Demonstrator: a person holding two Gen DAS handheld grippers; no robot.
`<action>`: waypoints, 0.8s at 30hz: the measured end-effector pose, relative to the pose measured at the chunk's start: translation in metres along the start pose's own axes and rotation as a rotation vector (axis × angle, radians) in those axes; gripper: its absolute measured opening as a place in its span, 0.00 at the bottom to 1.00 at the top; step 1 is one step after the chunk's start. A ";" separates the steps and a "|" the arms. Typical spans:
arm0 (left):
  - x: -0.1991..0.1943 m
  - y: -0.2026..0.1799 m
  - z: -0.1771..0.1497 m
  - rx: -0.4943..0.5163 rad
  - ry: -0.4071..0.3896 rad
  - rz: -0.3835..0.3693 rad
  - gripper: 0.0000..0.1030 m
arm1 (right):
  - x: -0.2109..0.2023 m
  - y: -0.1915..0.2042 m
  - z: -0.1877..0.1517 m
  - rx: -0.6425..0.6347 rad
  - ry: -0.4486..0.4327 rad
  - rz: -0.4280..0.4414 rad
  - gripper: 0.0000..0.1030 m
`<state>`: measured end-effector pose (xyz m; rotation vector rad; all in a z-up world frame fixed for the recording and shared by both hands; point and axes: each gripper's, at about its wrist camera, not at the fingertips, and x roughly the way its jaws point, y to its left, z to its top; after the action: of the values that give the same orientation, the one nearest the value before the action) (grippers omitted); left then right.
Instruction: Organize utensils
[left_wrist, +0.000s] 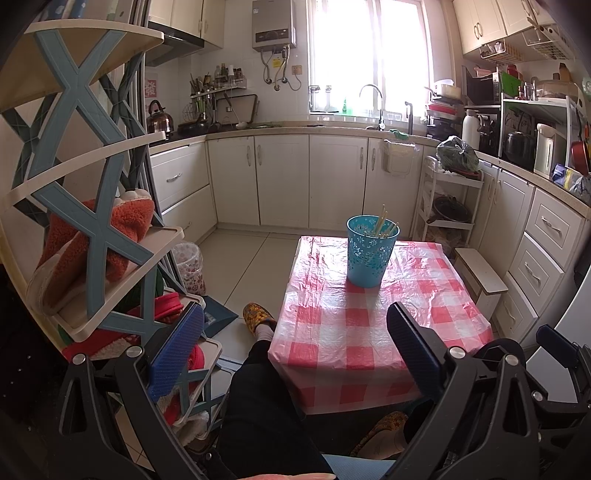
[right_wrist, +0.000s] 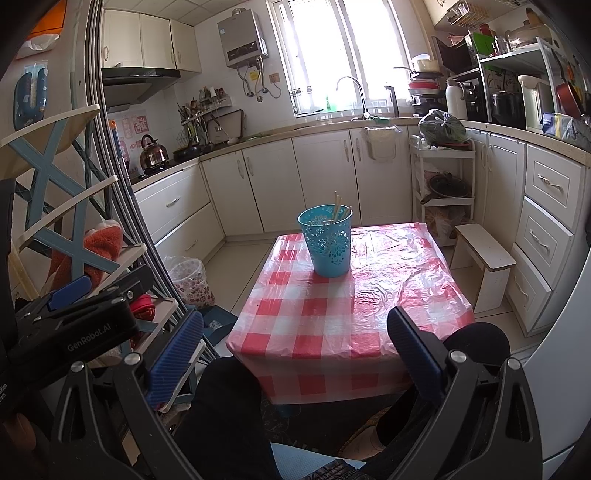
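Chopsticks (left_wrist: 384, 223), pale and thin, stand tilted inside the perforated turquoise plastic cup (left_wrist: 370, 256), which sits upright toward the far end of our small table (left_wrist: 332, 332) under its red-and-white checked plastic cloth. We hold the left hand-held gripper (left_wrist: 295, 350) and right hand-held gripper (right_wrist: 295, 350) wide apart and empty, short of the near edge

The table (left_wrist: 369, 332) wears a red-and-white checked plastic cloth. On it stands a turquoise holder (left_wrist: 371, 251) with a cut-out flower pattern, pale cream chopsticks (left_wrist: 382, 221) inside. The gripper pads (right_wrist: 177, 354) are ribbed blue on black frames. The shelf rack (left_wrist: 92, 206) has blue X-shaped braces and cream shelves, with an orange fleecy slipper (left_wrist: 122, 229). The person's slipper (left_wrist: 258, 314) is yellow patterned; the trousers are black. Cabinets (left_wrist: 280, 177) are off-white.
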<state>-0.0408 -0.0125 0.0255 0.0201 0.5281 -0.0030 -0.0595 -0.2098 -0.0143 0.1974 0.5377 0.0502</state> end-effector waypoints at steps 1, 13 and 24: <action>0.000 0.000 0.000 0.000 0.000 0.000 0.93 | 0.000 0.000 0.000 0.000 0.000 0.000 0.93; -0.003 0.001 -0.002 0.003 -0.003 -0.001 0.93 | 0.000 0.001 -0.001 0.000 0.001 0.001 0.93; -0.003 0.001 -0.003 0.003 -0.002 -0.001 0.93 | 0.000 0.001 -0.001 0.000 0.000 0.001 0.93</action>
<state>-0.0449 -0.0116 0.0249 0.0226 0.5257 -0.0045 -0.0602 -0.2082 -0.0148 0.1980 0.5375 0.0507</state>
